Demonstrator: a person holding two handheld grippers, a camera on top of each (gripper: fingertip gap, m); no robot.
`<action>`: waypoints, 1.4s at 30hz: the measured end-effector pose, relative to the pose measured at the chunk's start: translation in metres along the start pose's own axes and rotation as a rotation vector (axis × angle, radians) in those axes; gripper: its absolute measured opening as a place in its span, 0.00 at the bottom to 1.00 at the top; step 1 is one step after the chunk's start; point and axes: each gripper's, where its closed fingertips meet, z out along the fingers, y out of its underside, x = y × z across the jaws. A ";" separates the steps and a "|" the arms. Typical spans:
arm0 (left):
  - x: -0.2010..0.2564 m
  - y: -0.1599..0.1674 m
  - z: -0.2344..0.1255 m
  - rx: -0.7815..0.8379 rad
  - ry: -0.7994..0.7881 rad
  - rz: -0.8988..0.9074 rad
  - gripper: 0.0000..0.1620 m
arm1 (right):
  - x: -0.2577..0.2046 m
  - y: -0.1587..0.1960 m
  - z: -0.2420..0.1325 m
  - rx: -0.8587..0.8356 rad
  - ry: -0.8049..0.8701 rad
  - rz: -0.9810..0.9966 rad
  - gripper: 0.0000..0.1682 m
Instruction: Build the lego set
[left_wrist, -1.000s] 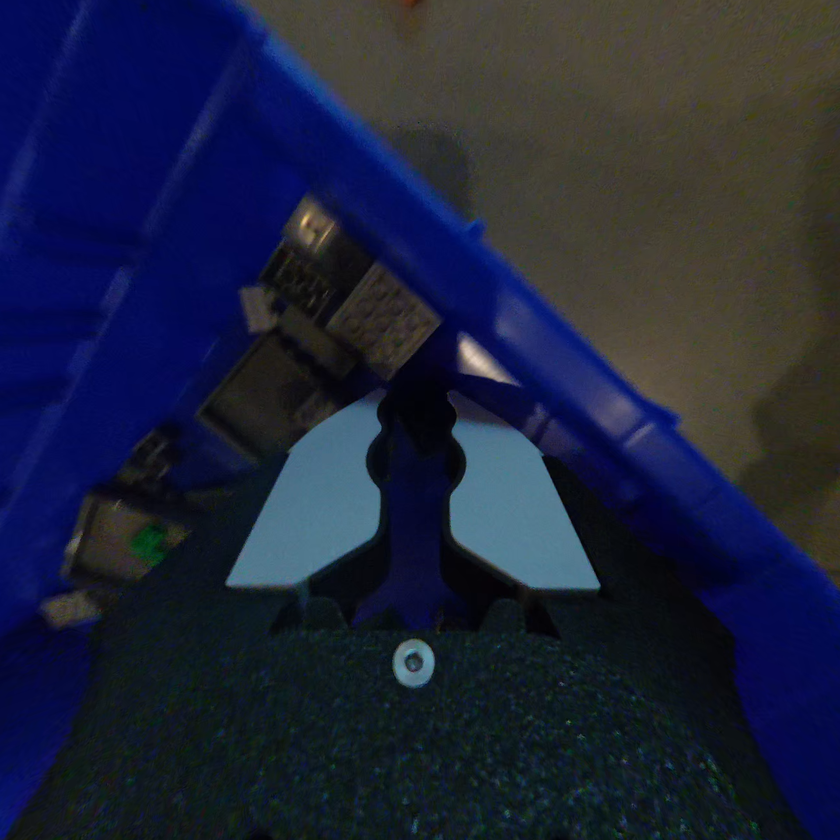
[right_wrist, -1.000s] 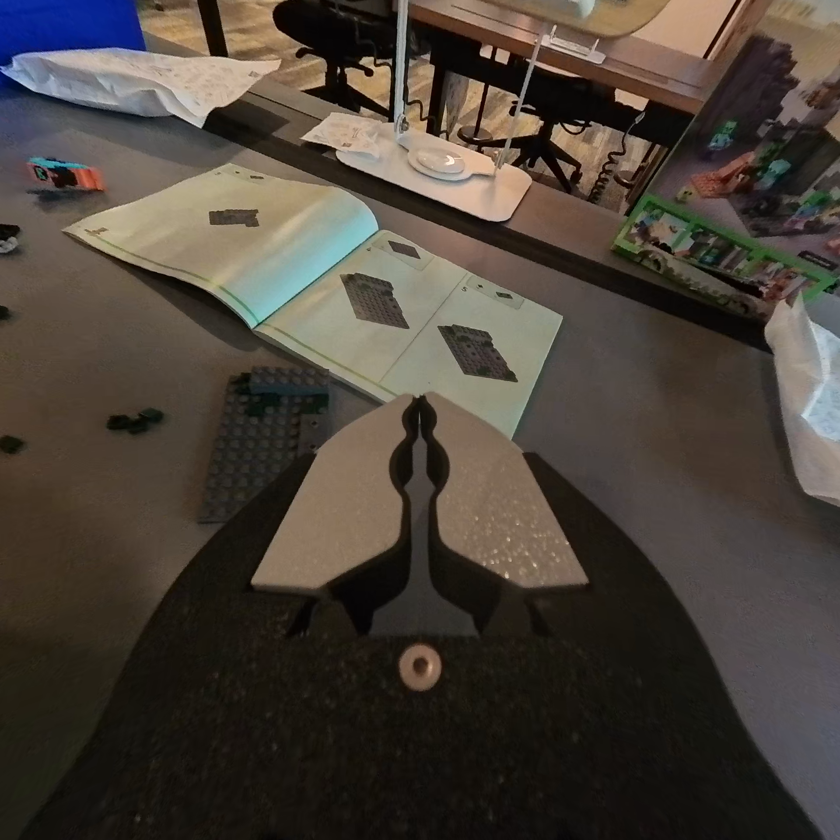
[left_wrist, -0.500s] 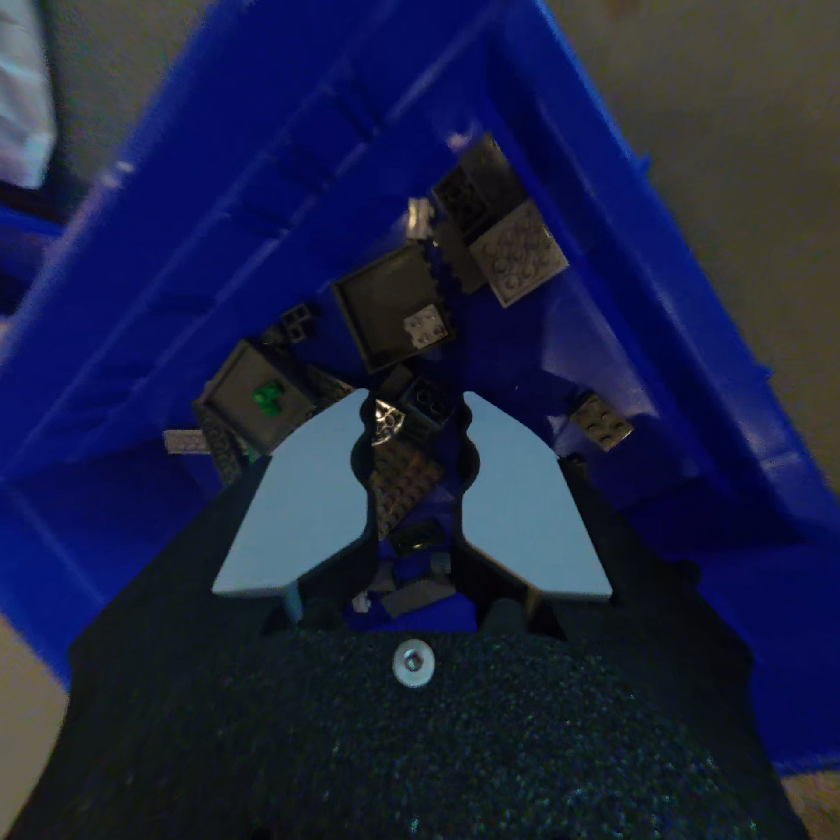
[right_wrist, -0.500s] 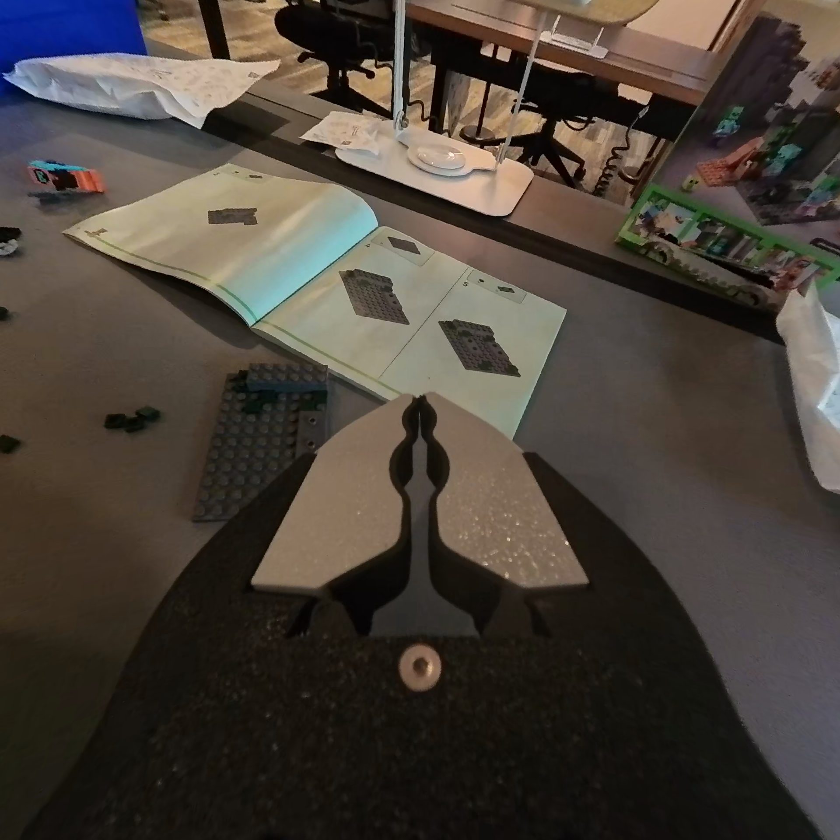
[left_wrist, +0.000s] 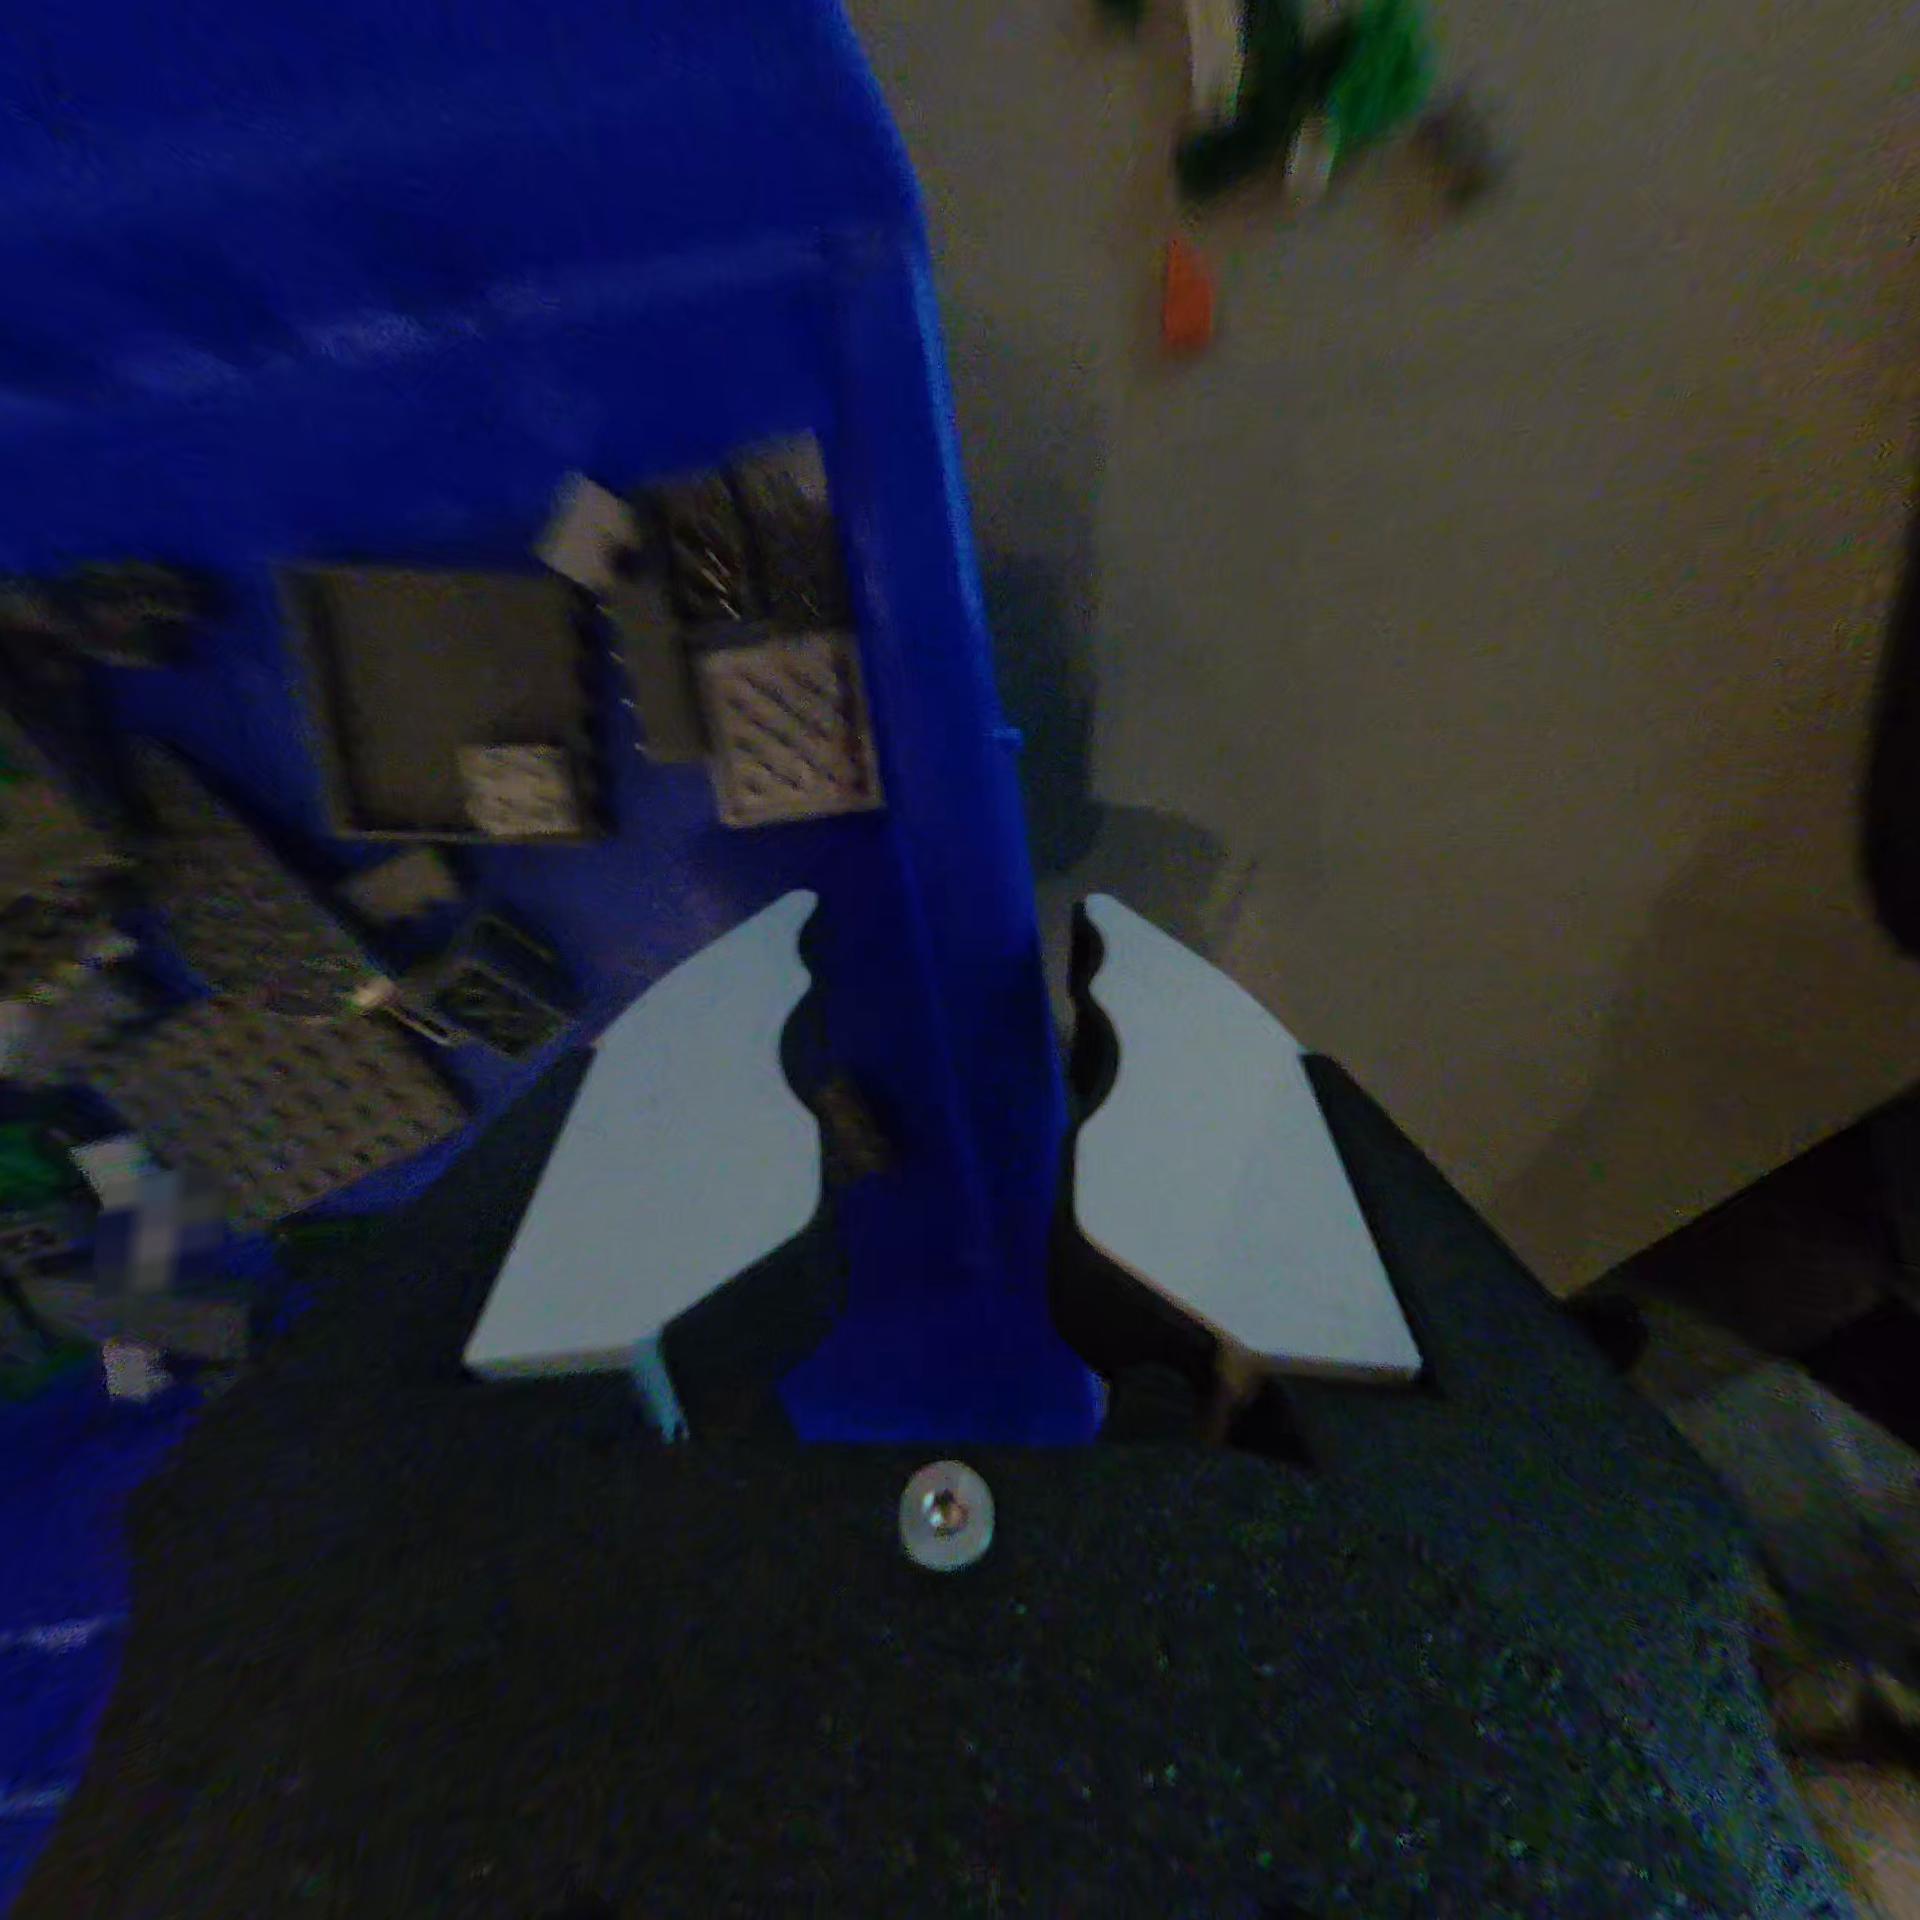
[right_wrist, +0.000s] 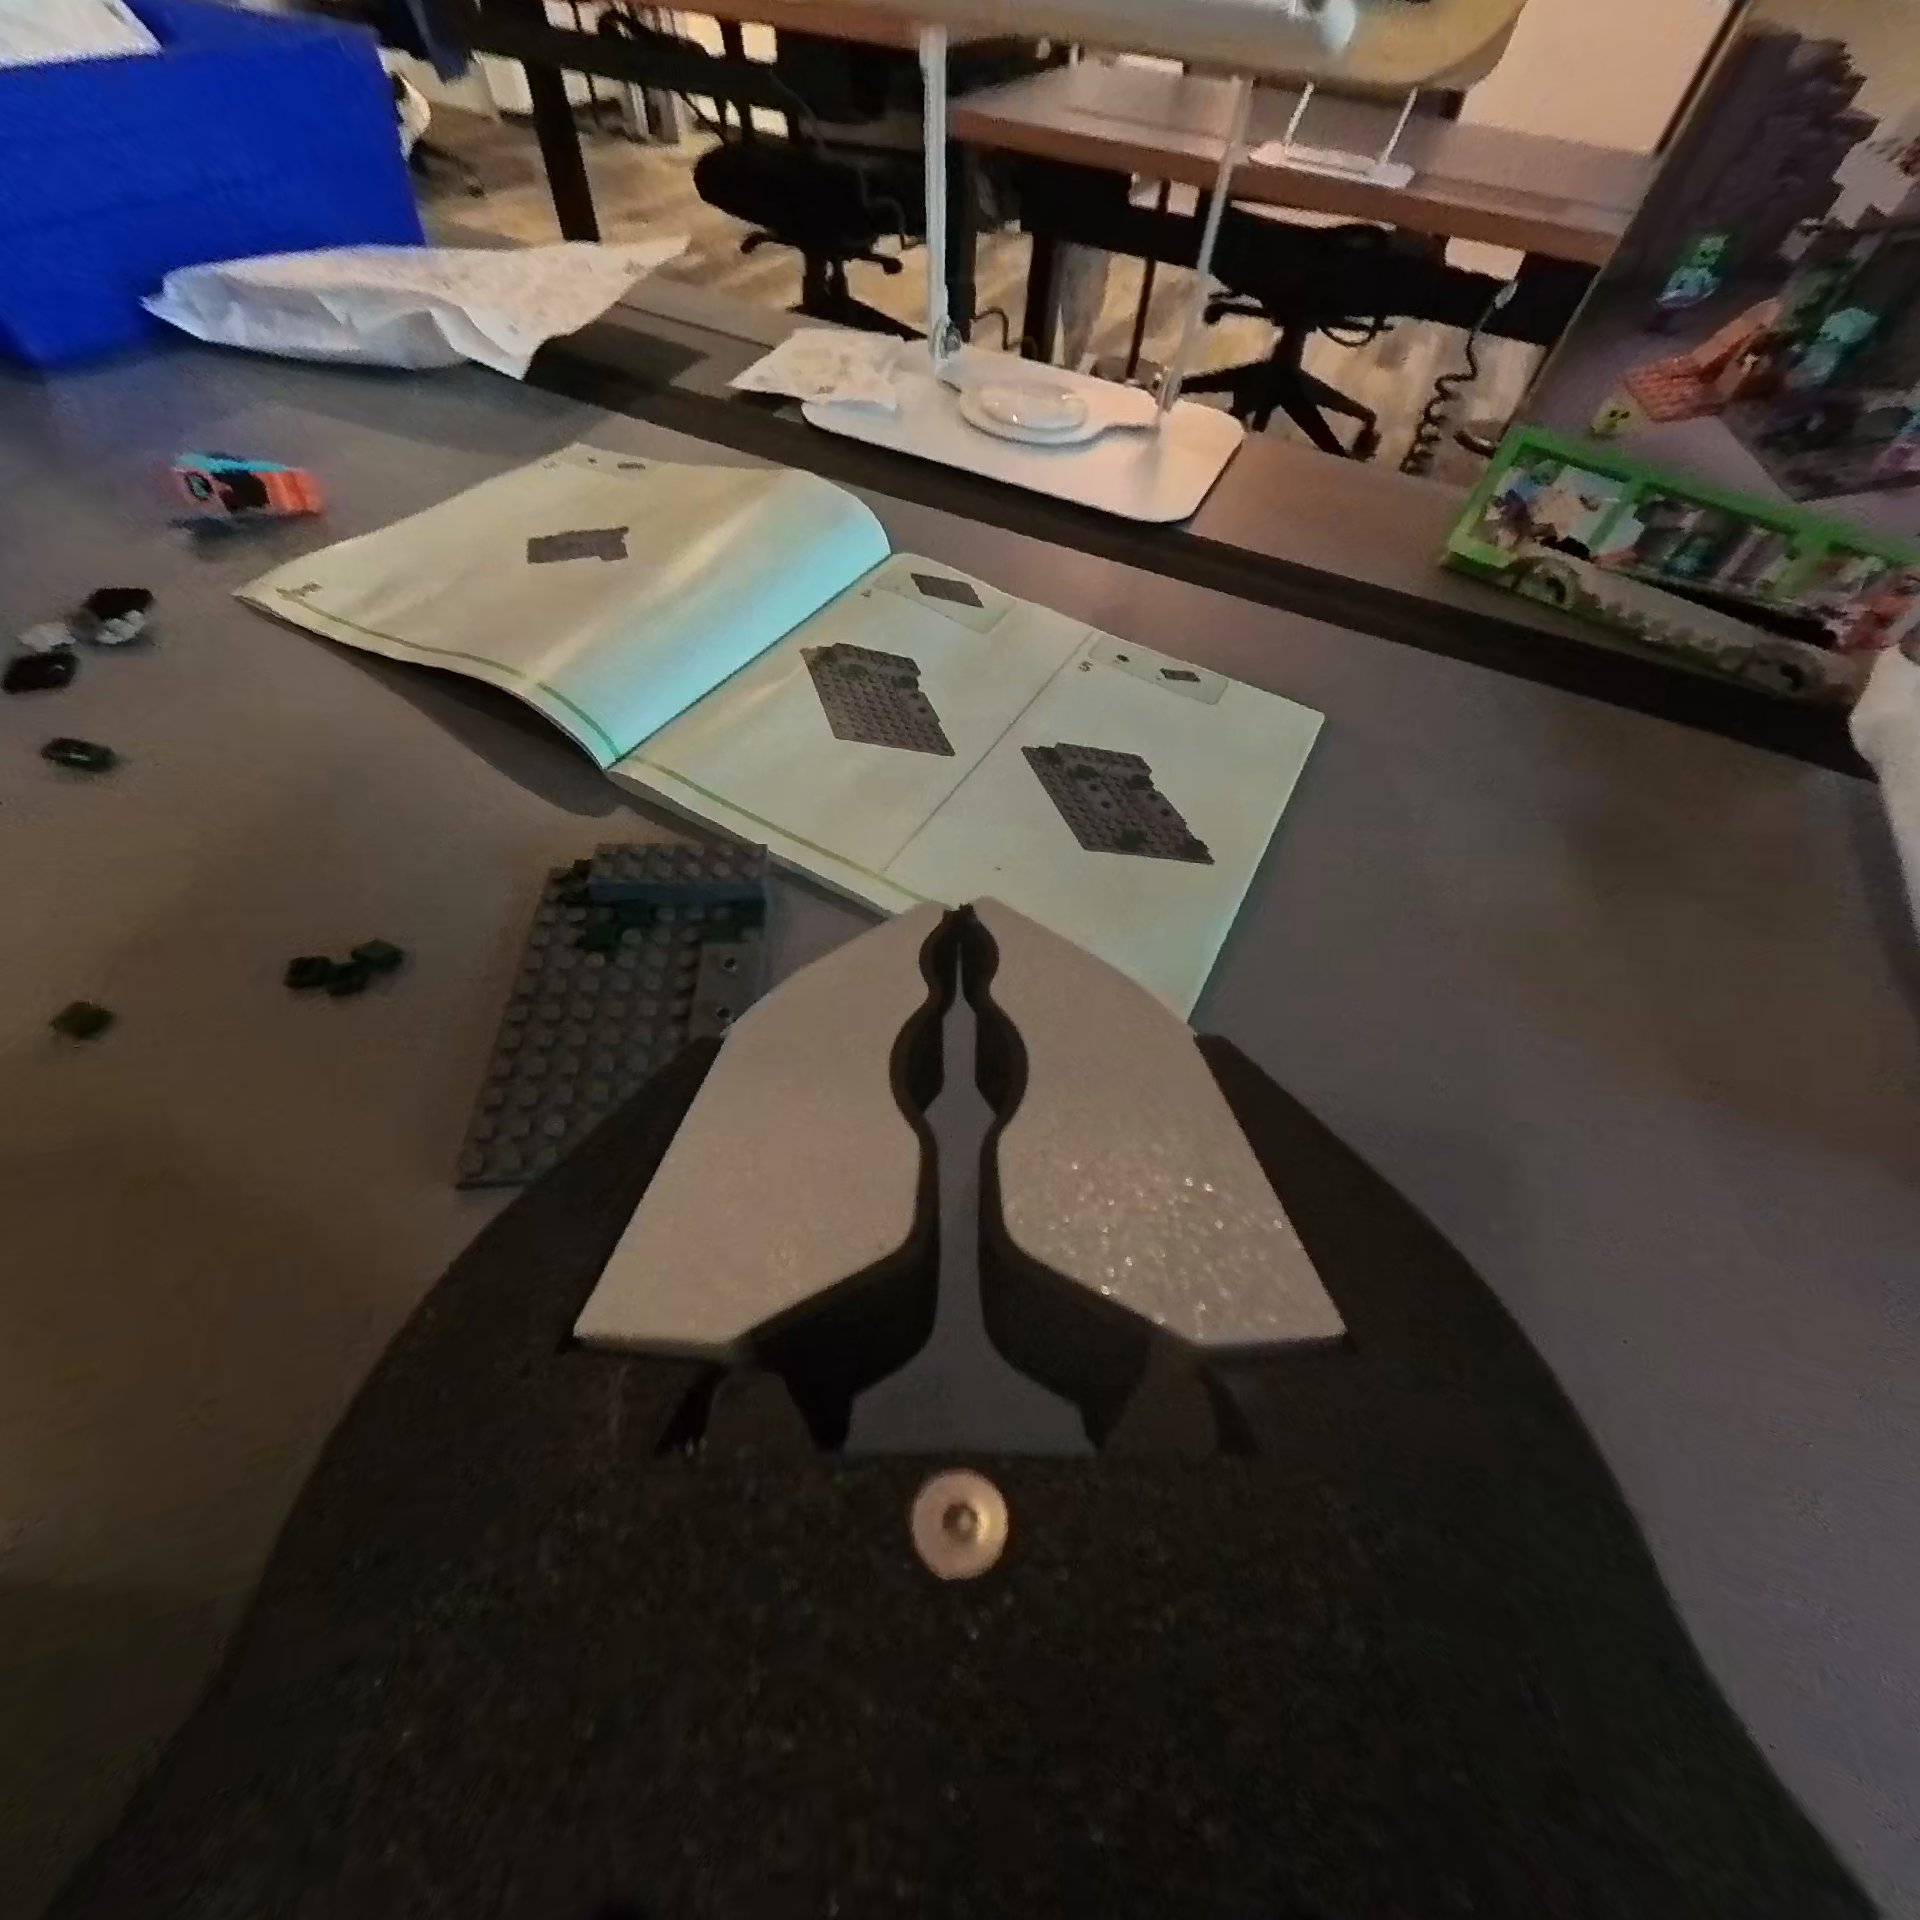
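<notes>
Bricks (left_wrist: 790, 727): small, hard, light; we pinch their flat sides in the blue bin (left_wrist: 914, 623).
Left gripper (left_wrist: 940, 914): wide open over the bin wall.
Right gripper (right_wrist: 961, 914): closed, empty, near our grey baseplate (right_wrist: 592, 1018).

Lighting: dim in both views. Left wrist view: heavy motion blur, blue bin (left_wrist: 436, 312) smeared. Right wrist view: sharper, wide-angle bending at edges, soft shadows on tabletop (right_wrist: 1507, 1039).

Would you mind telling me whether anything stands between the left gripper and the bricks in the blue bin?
Yes: the blue bin's wall runs between the open left gripper's fingers; the grey bricks lie inside, left of it.
</notes>
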 end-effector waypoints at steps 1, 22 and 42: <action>0.001 0.004 0.006 -0.051 -0.026 0.013 0.26 | 0.001 -0.001 -0.002 0.011 -0.004 0.005 0.00; 0.011 -0.004 -0.156 -0.115 0.248 -0.005 0.17 | 0.010 -0.019 -0.030 0.163 -0.094 0.127 0.00; 0.057 0.017 -0.011 -0.144 -0.360 0.261 0.17 | 0.005 -0.013 -0.024 0.125 -0.094 0.101 0.00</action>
